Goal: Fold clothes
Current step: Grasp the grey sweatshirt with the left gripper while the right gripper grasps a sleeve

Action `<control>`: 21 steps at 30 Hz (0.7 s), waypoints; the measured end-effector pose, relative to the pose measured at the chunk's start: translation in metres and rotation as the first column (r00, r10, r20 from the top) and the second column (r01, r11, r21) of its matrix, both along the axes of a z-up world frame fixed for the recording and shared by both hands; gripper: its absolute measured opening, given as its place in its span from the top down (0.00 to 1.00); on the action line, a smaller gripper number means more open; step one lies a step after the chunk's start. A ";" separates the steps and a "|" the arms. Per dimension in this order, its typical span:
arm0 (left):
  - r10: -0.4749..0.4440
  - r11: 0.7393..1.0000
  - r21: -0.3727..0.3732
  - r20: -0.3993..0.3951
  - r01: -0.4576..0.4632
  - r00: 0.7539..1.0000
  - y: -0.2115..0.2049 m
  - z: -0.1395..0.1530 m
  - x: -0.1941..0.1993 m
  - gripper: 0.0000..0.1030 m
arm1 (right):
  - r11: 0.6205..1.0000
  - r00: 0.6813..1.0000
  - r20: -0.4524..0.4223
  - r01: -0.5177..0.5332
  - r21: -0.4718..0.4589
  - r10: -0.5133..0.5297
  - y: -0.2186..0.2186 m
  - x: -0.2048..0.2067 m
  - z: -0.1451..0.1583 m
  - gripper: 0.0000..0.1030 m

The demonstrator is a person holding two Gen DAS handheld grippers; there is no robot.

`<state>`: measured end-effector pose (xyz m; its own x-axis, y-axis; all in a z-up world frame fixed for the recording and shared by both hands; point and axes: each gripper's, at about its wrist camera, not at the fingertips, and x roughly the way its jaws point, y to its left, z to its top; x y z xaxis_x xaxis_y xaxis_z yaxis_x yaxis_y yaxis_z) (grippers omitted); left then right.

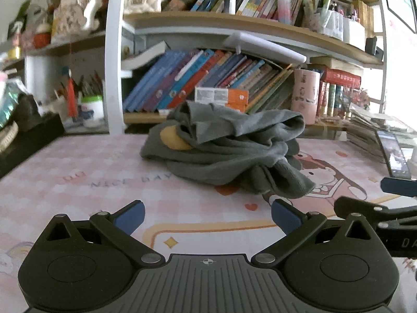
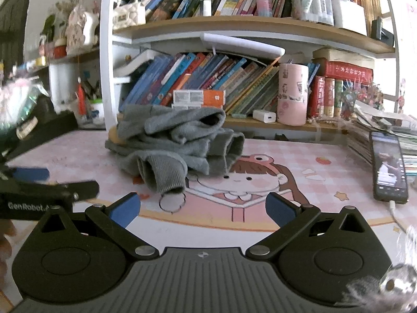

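A crumpled grey garment (image 1: 224,151) with a yellow patch (image 1: 173,139) lies in a heap on the pink cartoon desk mat (image 1: 78,177). In the right wrist view the same grey garment (image 2: 177,146) sits left of centre, one ribbed cuff (image 2: 166,177) pointing toward me. My left gripper (image 1: 207,217) stands open a short way in front of the heap, nothing between its blue pads. My right gripper (image 2: 202,210) is open too, just short of the cuff. Each gripper shows at the edge of the other's view.
A bookshelf (image 1: 234,23) packed with books stands behind the mat. A pink cup (image 2: 292,94) and a white charger (image 2: 264,116) sit on its lower shelf. A phone (image 2: 388,167) leans on stacked books at the right. A dark box (image 1: 28,135) is at the left.
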<state>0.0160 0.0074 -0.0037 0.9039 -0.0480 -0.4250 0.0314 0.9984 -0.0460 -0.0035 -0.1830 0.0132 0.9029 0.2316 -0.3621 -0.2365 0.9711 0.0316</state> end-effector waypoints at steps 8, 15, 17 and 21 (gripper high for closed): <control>0.000 1.000 0.027 0.015 -0.001 1.000 0.001 0.010 0.016 0.00 | 0.999 0.999 0.020 -0.049 -0.009 0.049 0.000 0.029 0.022 0.00; 0.010 0.998 0.063 0.025 -0.011 1.000 0.000 0.019 0.040 0.00 | 0.998 0.998 -0.019 -0.059 0.034 0.059 -0.002 0.081 0.028 0.00; 0.009 0.998 0.068 0.024 -0.010 1.000 0.000 0.022 0.048 0.00 | 0.996 0.998 -0.039 -0.051 0.071 0.054 -0.006 0.098 0.028 0.00; -0.012 0.991 0.130 0.035 0.007 0.999 -0.006 0.027 0.066 0.00 | 0.991 0.998 -0.060 -0.015 0.135 0.023 -0.019 0.119 0.024 0.02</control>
<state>0.0824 0.0019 0.0234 0.9184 -0.0031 -0.3955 0.0402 0.9955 0.0855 0.1158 -0.2021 0.0370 0.8749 0.2987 -0.3811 -0.2484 0.9525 0.1763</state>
